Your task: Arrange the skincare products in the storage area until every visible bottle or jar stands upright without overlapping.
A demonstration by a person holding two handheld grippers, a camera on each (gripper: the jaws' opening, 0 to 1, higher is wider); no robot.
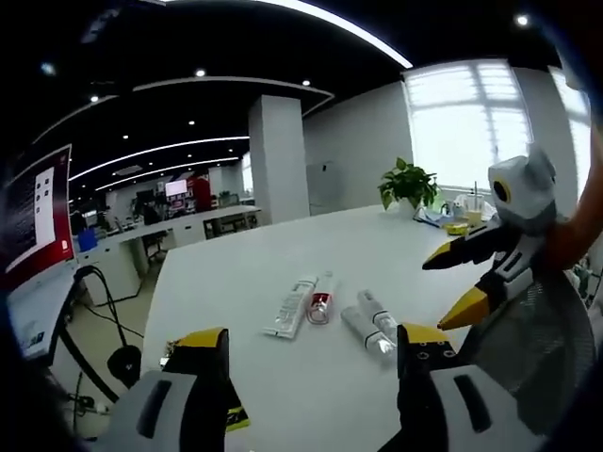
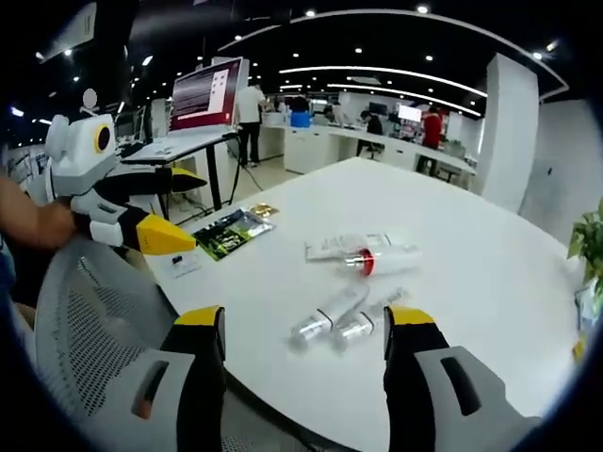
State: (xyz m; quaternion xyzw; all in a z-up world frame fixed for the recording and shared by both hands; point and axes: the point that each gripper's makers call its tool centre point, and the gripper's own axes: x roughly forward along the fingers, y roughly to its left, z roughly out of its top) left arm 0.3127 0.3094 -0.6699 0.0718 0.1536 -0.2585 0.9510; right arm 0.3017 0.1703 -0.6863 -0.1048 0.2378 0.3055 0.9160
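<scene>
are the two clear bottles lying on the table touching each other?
Touching. In the right gripper view the two clear bottles lie side by side on the white table with no gap showing between their bodies; the left gripper view agrees.

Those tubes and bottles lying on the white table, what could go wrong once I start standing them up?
1. The two clear bottles lie side by side, apparently touching; gripping one may roll the other.
2. The red-capped tube rests against the flat white tube, so lifting either could drag its neighbour.
3. The bottles lie fairly near the table edge, so a nudge toward the mesh chair might send one off. Both hand-held grippers, left and right, are open.
</scene>
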